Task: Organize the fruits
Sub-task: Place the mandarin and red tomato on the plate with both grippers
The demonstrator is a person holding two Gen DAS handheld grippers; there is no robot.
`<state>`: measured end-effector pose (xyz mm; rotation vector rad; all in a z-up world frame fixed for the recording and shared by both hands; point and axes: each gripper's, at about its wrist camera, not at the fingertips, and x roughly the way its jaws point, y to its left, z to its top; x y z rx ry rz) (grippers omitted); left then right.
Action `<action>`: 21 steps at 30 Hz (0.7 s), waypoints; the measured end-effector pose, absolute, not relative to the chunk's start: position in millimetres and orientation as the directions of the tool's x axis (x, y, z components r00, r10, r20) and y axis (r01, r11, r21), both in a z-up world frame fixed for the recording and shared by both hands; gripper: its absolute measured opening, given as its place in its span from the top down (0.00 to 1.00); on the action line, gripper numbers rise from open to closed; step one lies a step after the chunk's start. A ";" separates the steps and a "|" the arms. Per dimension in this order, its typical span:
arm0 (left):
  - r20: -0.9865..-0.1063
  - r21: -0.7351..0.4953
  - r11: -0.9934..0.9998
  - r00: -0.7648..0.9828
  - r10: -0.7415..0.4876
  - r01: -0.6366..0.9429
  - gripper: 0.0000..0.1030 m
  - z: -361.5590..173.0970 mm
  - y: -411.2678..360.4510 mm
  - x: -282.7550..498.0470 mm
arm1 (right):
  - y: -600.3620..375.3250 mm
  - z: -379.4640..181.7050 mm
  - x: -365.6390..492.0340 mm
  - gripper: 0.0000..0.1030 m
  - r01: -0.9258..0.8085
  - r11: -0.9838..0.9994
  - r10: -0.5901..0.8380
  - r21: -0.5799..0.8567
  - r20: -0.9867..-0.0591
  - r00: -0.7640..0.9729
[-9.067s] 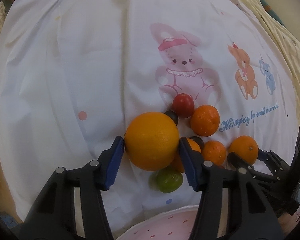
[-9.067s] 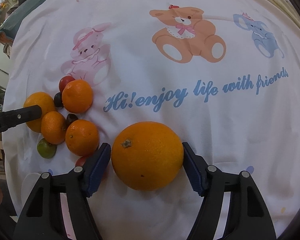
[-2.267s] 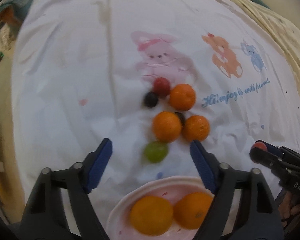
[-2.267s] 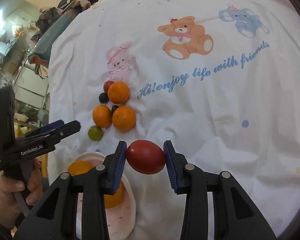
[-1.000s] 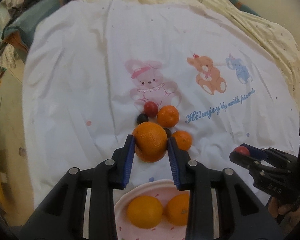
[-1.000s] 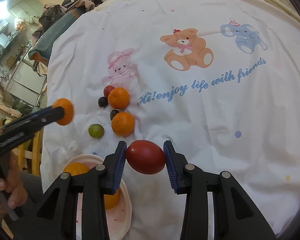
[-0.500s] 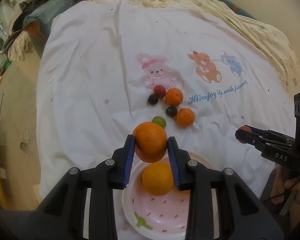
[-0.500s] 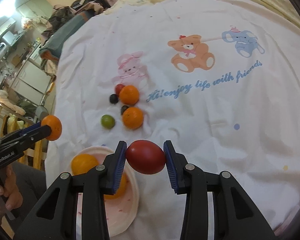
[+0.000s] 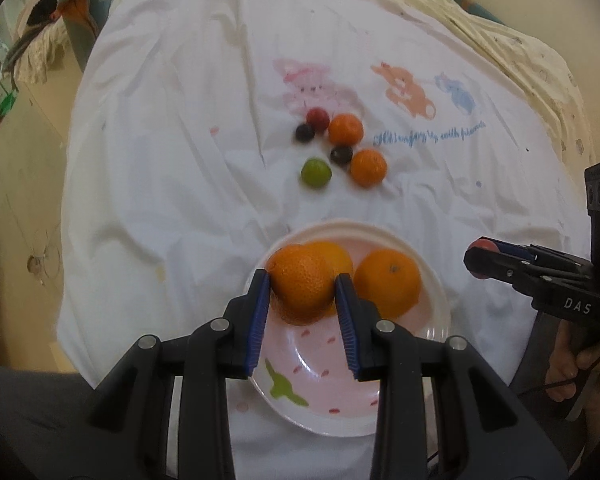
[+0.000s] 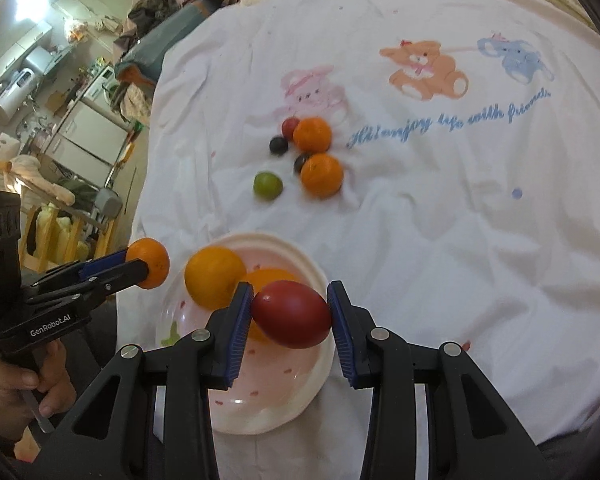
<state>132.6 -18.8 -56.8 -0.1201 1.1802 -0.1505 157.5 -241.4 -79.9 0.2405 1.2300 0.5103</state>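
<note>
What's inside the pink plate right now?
Two oranges lie inside the pink plate. The left gripper holds a third orange above it, covering part of one. The right gripper holds a red fruit over the plate, hiding part of another.

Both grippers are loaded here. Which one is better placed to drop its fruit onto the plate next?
Left, probably. The left gripper holds its mandarin right over the pink plate, beside the two oranges already there. The right gripper holds its red fruit over the plate's edge.
</note>
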 end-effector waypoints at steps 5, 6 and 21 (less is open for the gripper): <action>-0.923 -0.178 0.983 0.340 -0.179 0.034 0.72 -67.6 -13.9 127.2 | -231.5 -92.2 157.8 0.61 -0.237 0.858 0.501 0.456 -0.844 0.192; -0.927 -0.182 0.983 0.328 -0.182 0.029 0.72 -70.5 -13.0 126.4 | -228.2 -94.4 157.6 0.61 -0.243 0.857 0.500 0.454 -0.847 0.181; -0.962 -0.161 0.985 0.213 -0.170 0.061 0.71 -97.5 -29.9 121.8 | -194.7 -119.9 140.9 0.59 -0.355 0.853 0.417 0.383 -0.909 0.023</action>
